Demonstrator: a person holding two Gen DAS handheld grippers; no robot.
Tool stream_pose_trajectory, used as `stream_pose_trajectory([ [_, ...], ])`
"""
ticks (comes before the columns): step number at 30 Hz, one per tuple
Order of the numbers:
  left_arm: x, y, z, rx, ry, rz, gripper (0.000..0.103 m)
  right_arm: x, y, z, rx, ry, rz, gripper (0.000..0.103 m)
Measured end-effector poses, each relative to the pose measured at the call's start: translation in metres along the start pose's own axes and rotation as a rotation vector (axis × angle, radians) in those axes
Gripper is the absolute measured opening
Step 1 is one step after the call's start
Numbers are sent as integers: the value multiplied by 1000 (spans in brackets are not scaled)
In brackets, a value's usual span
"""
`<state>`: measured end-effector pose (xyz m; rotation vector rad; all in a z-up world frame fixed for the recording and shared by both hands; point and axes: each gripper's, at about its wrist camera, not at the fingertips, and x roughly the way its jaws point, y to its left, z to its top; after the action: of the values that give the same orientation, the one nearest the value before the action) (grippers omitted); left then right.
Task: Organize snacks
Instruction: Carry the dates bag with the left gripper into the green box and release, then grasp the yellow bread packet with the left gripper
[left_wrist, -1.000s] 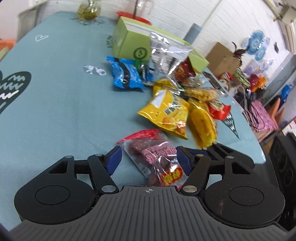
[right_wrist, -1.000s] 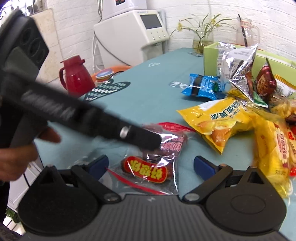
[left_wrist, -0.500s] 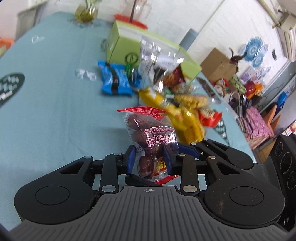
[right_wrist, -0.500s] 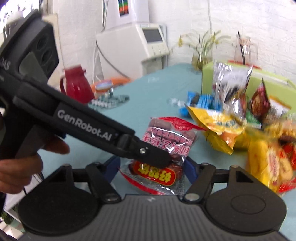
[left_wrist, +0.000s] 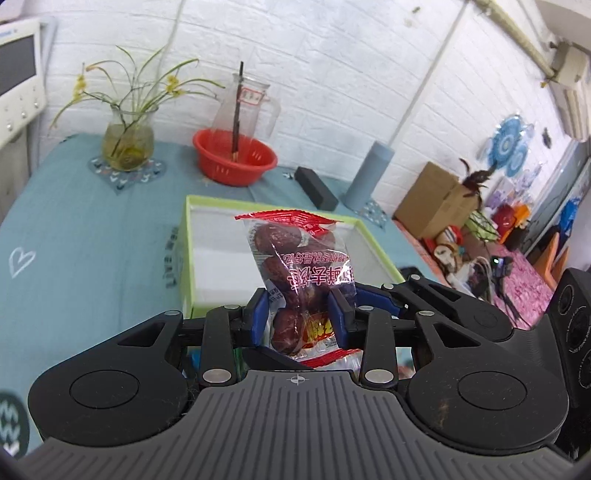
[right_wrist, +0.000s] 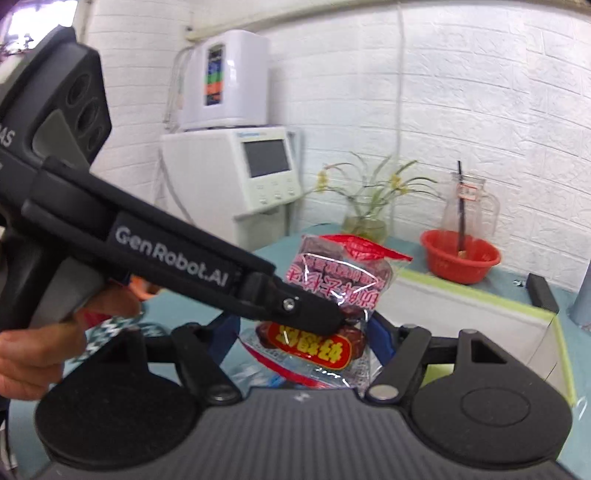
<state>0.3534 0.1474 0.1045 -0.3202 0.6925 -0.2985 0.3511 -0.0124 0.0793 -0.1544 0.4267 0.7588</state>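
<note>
A clear packet of red dates (left_wrist: 299, 280) with a red top seal is pinched between the blue pads of my left gripper (left_wrist: 297, 319), held upright in the air over the near edge of a green-rimmed white box (left_wrist: 192, 236). In the right wrist view the same packet (right_wrist: 332, 291) sits between my right gripper's blue pads (right_wrist: 378, 330), which close in on its lower part (right_wrist: 306, 345). The left gripper's black body (right_wrist: 177, 258) crosses in front of it. The box (right_wrist: 480, 299) lies just behind.
A red basket (left_wrist: 234, 158) with a glass jug, a flower vase (left_wrist: 127, 142), a black block (left_wrist: 317, 188) and a grey cylinder (left_wrist: 369, 173) stand at the table's far edge. White machines (right_wrist: 236, 170) stand to the left. A hand (right_wrist: 33, 354) holds the left gripper.
My left gripper closed on the date packet, lifted it off the table and carried it toward the green box. The right gripper followed and narrowed around the packet. The snack pile dropped out of view.
</note>
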Motion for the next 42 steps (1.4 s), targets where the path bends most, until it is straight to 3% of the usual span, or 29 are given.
stream_pose_trajectory([
  [7, 94, 31, 34, -67, 110, 55, 19, 83, -51, 4, 38, 129, 7, 74],
  [11, 99, 42, 34, -84, 76, 77, 48, 93, -69, -3, 84, 127, 29, 80],
  [17, 54, 26, 29, -56, -34, 67, 60, 28, -80, 2, 112, -18, -6, 88],
  [19, 33, 17, 17, -42, -64, 42, 66, -4, -73, -2, 110, -58, -21, 93],
  [24, -13, -6, -38, 8, -89, 15, 70, -81, -41, -43, 151, -87, -56, 94],
  [29, -23, -14, -107, 19, -17, 40, 74, -126, -2, -105, 241, -10, -34, 94],
  [32, -26, -16, -144, -14, 23, 62, 66, -143, 24, -138, 268, 37, -33, 94],
  [35, -31, -31, -166, -26, 64, -29, 59, -153, 36, -157, 306, 51, -75, 94],
  [38, -27, -53, -176, -16, 110, -118, 59, -152, 39, -171, 295, 84, -148, 94],
  [42, 1, -75, -181, 4, 186, -102, 58, -146, 33, -185, 282, 128, -181, 86],
])
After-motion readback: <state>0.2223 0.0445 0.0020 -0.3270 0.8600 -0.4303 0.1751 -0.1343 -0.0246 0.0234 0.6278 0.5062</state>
